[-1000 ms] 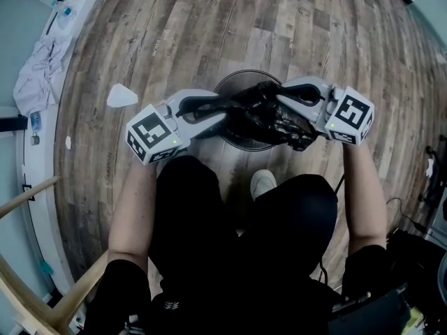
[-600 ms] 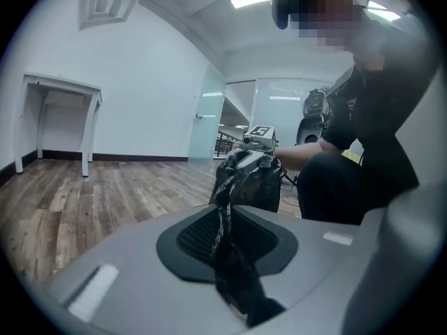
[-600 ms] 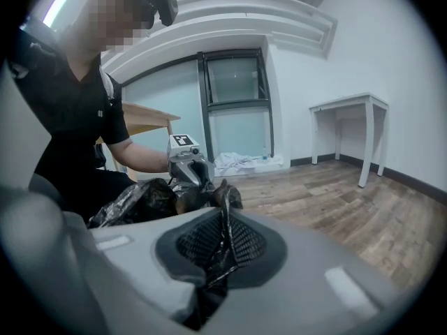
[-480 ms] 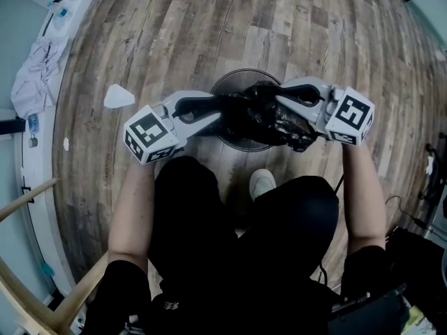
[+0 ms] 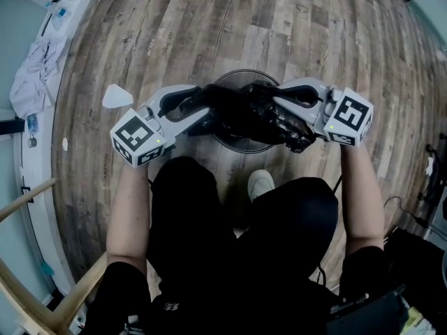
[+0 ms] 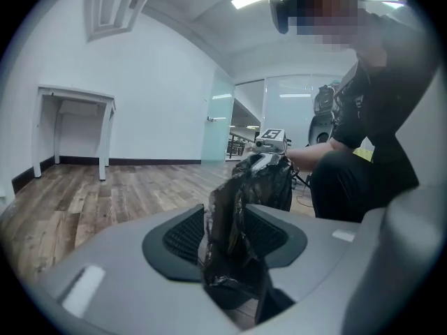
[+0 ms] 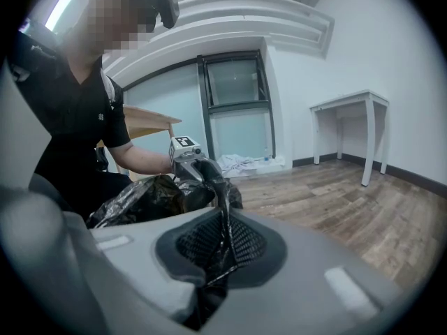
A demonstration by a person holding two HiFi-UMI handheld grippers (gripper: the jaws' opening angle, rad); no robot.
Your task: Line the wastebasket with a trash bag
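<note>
My left gripper (image 5: 198, 105) has slid toward frame left, its jaws just opening. The crumpled black plastic trash bag (image 5: 258, 117) seems loose between them. The right gripper (image 5: 283, 103) pinches it tight over the round dark wastebasket (image 5: 242, 73), so I'm regripping.

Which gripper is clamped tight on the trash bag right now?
The right gripper: its jaws are pinched shut on the black trash bag. The left gripper has just been opening its jaws, with bag film loose between them.

Wastebasket (image 5: 241, 74): mostly covered by trash bag (image 5: 262, 117), only far rim showing.
White scrap (image 5: 117, 97): too small to identify.
Wooden frame (image 5: 28, 195): cut off at left edge.
</note>
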